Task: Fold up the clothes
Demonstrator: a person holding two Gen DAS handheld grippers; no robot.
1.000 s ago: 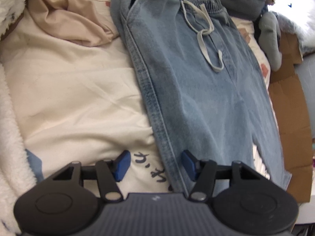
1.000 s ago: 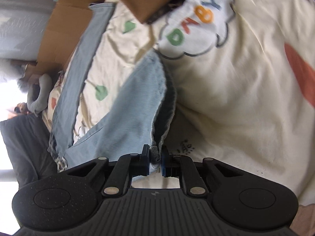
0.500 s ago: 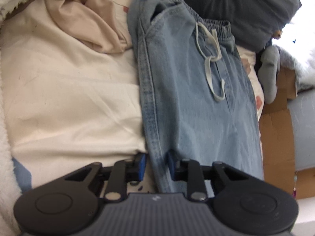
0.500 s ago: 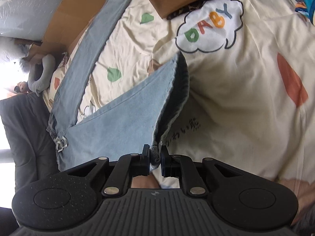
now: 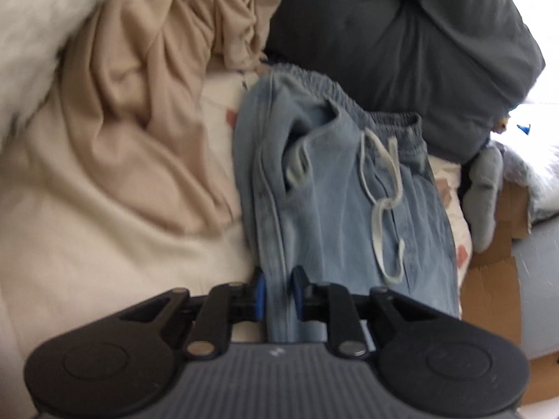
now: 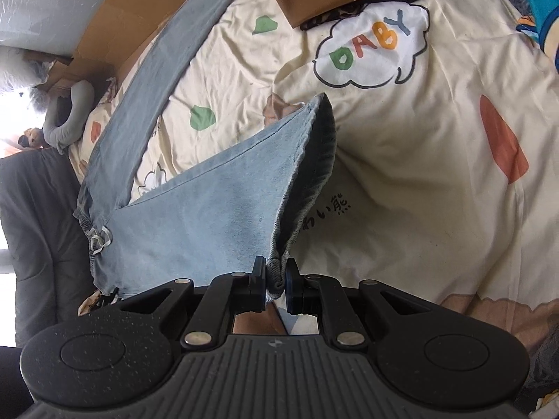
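Step in hand, as judged: bringing one leg of the jeans (image 5: 335,209) across for the lengthwise fold, both grips taken on the same side of the garment. The left gripper (image 5: 278,293) had its fingers narrow and closing on the side seam, a doubled ridge of denim running up between the blue pads (image 5: 259,291); the pads looked to be pressing it. Ahead of those fingers the jeans lay on the bed (image 5: 104,237), waistband farthest off against a dark grey cushion (image 5: 401,52), with the drawstring (image 5: 380,206) loose on top, ahead and to the right. A tan garment (image 5: 139,104) lay crumpled ahead and to the left, just beside the denim. The right gripper (image 6: 275,281) was pinched tight on the hem of one leg (image 6: 209,216), bunched cloth wedged between its fingers; that leg rose off the printed sheet (image 6: 419,160) and hung in a slack fan ahead and to the left. The other leg (image 6: 153,80) lay flat and straight, well ahead to the left, its end by the cardboard (image 6: 115,35). The next move would call for both hands to travel together, carrying the lifted leg over onto the flat one, seams and hems matched. Both grips would need to hold until the cloth settled, or the fold would skew.
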